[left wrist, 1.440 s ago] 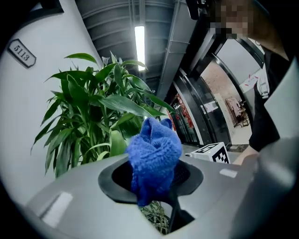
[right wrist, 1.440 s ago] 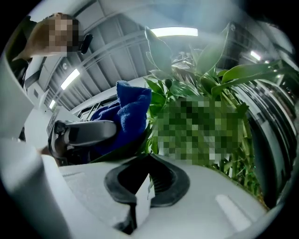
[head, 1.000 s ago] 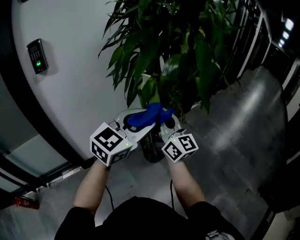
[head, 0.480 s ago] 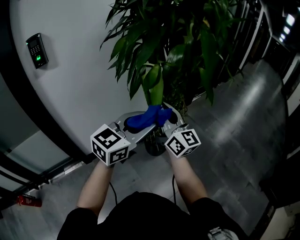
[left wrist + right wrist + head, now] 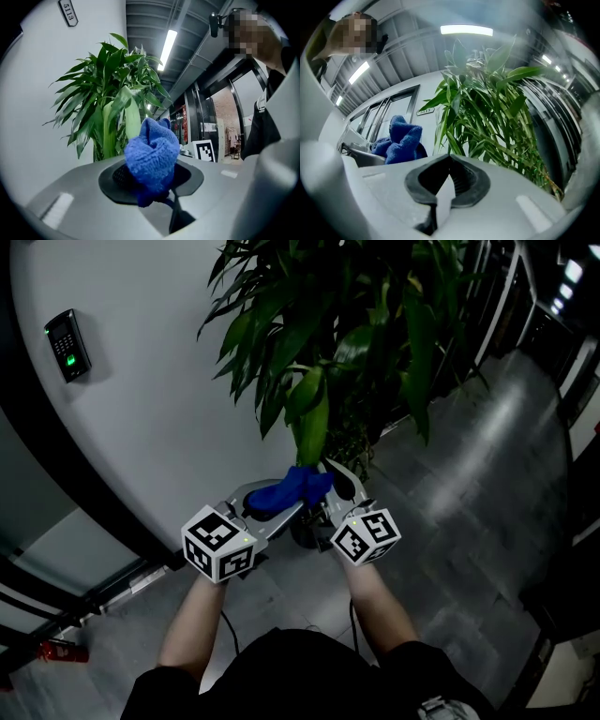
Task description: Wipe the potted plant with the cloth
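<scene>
By a white wall (image 5: 141, 409), our left gripper (image 5: 152, 180) clamps the cloth (image 5: 152, 150) near the potted plant (image 5: 319, 324); our right gripper (image 5: 449, 176) is closed, empty.

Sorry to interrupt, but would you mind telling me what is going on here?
A person is holding a two-jaw gripper in each hand in front of a potted plant. The left gripper is shut on a bunched blue cloth, held close under a drooping leaf; whether it touches is unclear. The right gripper is shut and empty beside it.
</scene>
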A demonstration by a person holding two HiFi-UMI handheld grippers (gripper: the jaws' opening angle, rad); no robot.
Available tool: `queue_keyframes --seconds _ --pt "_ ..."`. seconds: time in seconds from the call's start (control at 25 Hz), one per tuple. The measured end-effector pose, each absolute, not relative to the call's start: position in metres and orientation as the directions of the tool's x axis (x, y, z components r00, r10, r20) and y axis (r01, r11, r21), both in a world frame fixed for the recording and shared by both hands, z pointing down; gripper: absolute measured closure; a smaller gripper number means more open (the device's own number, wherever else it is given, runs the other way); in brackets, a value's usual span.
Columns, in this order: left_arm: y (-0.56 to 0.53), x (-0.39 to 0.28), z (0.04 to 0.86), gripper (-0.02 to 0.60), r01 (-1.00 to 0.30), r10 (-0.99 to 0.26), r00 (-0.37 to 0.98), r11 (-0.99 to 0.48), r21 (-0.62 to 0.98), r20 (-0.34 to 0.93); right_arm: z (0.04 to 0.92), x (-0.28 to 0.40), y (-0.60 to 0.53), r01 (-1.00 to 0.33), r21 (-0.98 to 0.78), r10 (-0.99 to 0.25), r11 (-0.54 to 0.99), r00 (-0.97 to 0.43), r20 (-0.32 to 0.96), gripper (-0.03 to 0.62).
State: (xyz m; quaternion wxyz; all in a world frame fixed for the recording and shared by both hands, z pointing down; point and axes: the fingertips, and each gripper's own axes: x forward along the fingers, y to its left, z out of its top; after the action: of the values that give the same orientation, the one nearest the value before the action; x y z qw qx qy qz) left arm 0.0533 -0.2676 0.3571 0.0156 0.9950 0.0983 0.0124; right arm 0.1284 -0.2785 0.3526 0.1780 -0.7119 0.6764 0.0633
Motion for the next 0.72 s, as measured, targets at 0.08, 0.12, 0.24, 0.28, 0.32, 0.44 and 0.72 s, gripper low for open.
queue_keyframes --seconds 0.08,0.12,0.24,0.28,0.32,0.44,0.72 --pt "-0.272 0.049 0.362 0.430 0.195 0.196 0.980 -0.980 0.050 0.017 0.357 0.125 -0.276 -0.986 -0.164 -0.944 -0.034 0.085 -0.318 0.591" --pt "-0.274 0.047 0.364 0.430 0.198 0.199 0.980 -0.978 0.060 0.012 0.359 0.124 -0.275 -0.986 -0.160 -0.946 -0.041 0.090 -0.311 0.591" --pt "-0.275 0.042 0.370 0.430 0.218 0.216 0.976 -0.971 0.099 -0.023 0.367 0.120 -0.268 -0.988 -0.142 -0.955 -0.067 0.105 -0.278 0.591" --pt "-0.275 0.040 0.372 0.430 0.228 0.225 0.973 -0.968 0.108 -0.043 0.370 0.119 -0.266 -0.988 -0.135 -0.958 -0.073 0.107 -0.266 0.591" --pt "-0.274 0.038 0.373 0.430 0.238 0.232 0.971 -0.964 0.116 -0.066 0.373 0.119 -0.264 -0.989 -0.128 -0.961 -0.077 0.107 -0.253 0.591" --pt "-0.274 0.033 0.375 0.430 0.240 0.220 0.965 -0.960 0.142 -0.139 0.378 0.123 -0.258 -0.990 -0.115 -0.968 -0.079 0.104 -0.228 0.591" --pt "-0.243 0.049 0.370 0.430 0.169 0.148 0.972 -0.980 0.101 -0.185 0.384 0.170 -0.205 -0.994 -0.109 -0.962 -0.032 0.060 -0.266 0.591"
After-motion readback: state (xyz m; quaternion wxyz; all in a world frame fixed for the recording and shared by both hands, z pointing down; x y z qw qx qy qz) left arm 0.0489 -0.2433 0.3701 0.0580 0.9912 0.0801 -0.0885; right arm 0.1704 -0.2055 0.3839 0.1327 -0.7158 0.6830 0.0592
